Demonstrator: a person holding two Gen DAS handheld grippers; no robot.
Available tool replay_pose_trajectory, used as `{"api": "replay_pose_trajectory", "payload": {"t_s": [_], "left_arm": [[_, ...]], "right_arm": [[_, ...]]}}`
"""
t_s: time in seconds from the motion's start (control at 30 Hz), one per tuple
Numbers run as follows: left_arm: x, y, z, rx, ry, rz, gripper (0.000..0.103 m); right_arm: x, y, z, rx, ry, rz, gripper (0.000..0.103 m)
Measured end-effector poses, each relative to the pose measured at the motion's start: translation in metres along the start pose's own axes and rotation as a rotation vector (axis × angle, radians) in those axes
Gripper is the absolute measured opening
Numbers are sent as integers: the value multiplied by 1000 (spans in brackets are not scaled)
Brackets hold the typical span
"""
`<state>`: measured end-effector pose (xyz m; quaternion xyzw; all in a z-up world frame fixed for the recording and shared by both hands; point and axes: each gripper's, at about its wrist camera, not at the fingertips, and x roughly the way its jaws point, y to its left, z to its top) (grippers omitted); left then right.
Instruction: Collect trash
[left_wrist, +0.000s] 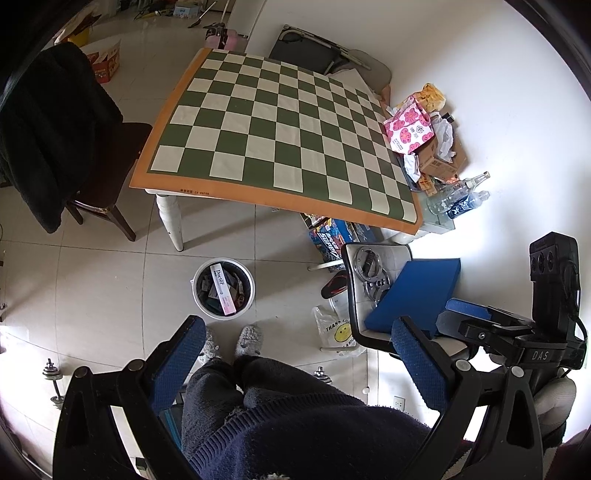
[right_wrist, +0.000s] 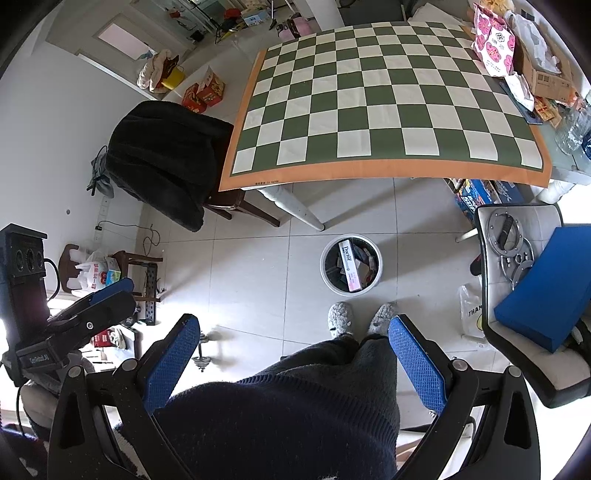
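Both the left gripper (left_wrist: 299, 363) and the right gripper (right_wrist: 293, 360) hung above the person's lap with their blue-padded fingers spread wide and nothing between them. The white trash bin (left_wrist: 224, 287) (right_wrist: 351, 264) stood on the tiled floor just in front of the person's slippered feet (right_wrist: 364, 318), near the table leg, already holding a long "Doctor" box (left_wrist: 222, 287) and other scraps. More litter (left_wrist: 428, 136), including a pink floral tissue pack (right_wrist: 494, 43) and plastic bottles (left_wrist: 461, 195), lay heaped at the far right edge of the checkered table (right_wrist: 369, 99).
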<state>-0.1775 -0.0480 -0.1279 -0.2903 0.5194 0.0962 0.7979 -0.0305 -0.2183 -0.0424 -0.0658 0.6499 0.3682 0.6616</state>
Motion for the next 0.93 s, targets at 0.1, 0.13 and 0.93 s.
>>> {"api": "replay_pose_trajectory", "payload": {"t_s": [0.1, 0.13, 0.93], "left_arm": [[0, 0, 0, 0, -1, 1, 103], [0, 0, 0, -1, -1, -1, 103], [-2, -4, -2, 0, -1, -9, 103]], "right_arm": [[0, 0, 0, 0, 0, 1, 103], [0, 0, 0, -1, 0, 1, 103], [1, 11, -5, 4, -3, 12, 103]]}}
